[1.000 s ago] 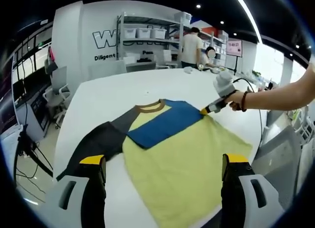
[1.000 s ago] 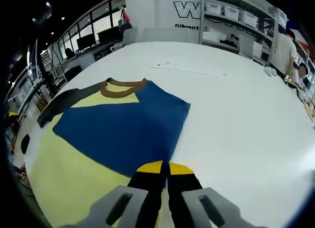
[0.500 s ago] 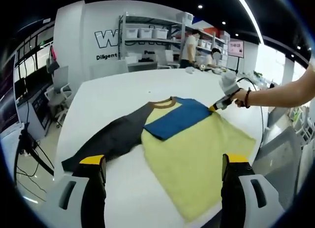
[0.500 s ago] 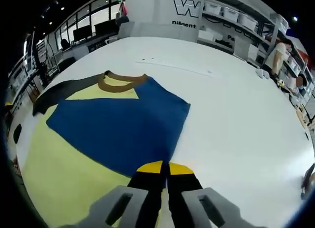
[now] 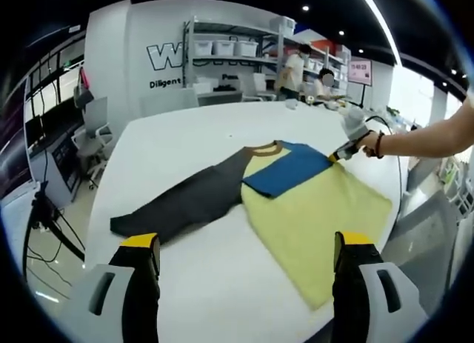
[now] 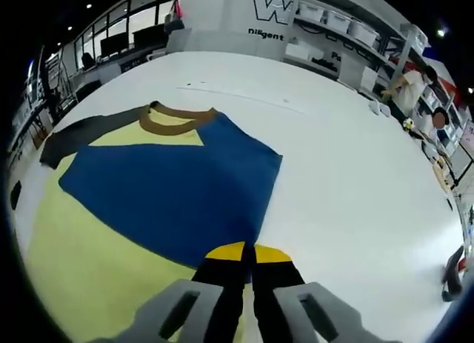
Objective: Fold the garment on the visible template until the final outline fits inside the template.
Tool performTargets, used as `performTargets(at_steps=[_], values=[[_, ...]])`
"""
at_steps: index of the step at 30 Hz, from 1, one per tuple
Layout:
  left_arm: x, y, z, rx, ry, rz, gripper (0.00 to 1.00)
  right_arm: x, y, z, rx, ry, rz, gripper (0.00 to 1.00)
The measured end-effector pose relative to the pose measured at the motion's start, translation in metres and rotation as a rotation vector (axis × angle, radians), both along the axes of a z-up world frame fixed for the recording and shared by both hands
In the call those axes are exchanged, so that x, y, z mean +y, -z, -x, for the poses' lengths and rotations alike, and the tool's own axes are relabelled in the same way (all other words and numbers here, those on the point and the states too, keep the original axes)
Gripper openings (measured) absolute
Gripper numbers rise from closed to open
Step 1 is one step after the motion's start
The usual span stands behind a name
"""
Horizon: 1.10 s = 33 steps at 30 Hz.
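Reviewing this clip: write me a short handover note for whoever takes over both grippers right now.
Right gripper: jaws shut on the blue sleeve, which is folded in over the yellow shirt.
Left gripper: jaws open, holding nothing, hanging over the white table.
Dark sleeve lies spread flat to the side, unfolded.
Done: one sleeve folded in.
Left: release the blue sleeve, fold in the dark sleeve, then fold the body. I cannot make out a template outline.

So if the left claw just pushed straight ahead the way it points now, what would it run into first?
Probably the bare white table first: the open left claw looks down across it. Further along lie the dark grey sleeve and yellow body of the shirt. Depth is hard to judge.
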<state>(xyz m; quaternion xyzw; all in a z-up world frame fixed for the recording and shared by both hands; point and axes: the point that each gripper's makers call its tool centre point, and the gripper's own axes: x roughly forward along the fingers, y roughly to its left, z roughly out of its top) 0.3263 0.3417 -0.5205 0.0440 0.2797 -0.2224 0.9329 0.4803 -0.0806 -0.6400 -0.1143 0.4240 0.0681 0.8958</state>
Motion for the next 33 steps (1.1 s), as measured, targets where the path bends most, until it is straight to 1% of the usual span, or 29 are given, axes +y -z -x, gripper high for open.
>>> performTargets(at_steps=[16, 21, 23, 27, 33], values=[[0.004, 0.004, 0.0, 0.017, -0.013, -0.004, 0.98, -0.032, 0.0, -0.004, 0.001, 0.031, 0.039, 0.0], [0.003, 0.005, 0.0, 0.019, -0.008, -0.007, 0.98, -0.04, 0.0, -0.006, 0.003, 0.025, 0.052, 0.0], [0.002, 0.004, -0.001, 0.02, -0.006, -0.006, 0.98, -0.042, 0.0, -0.008, 0.002, -0.003, 0.068, 0.0], [0.001, 0.005, -0.002, 0.02, -0.001, -0.007, 0.98, -0.05, 0.0, -0.012, 0.003, 0.009, 0.058, 0.0], [0.003, 0.007, -0.005, 0.023, 0.001, -0.02, 0.98, -0.054, 0.0, -0.014, 0.011, 0.012, 0.053, 0.0]])
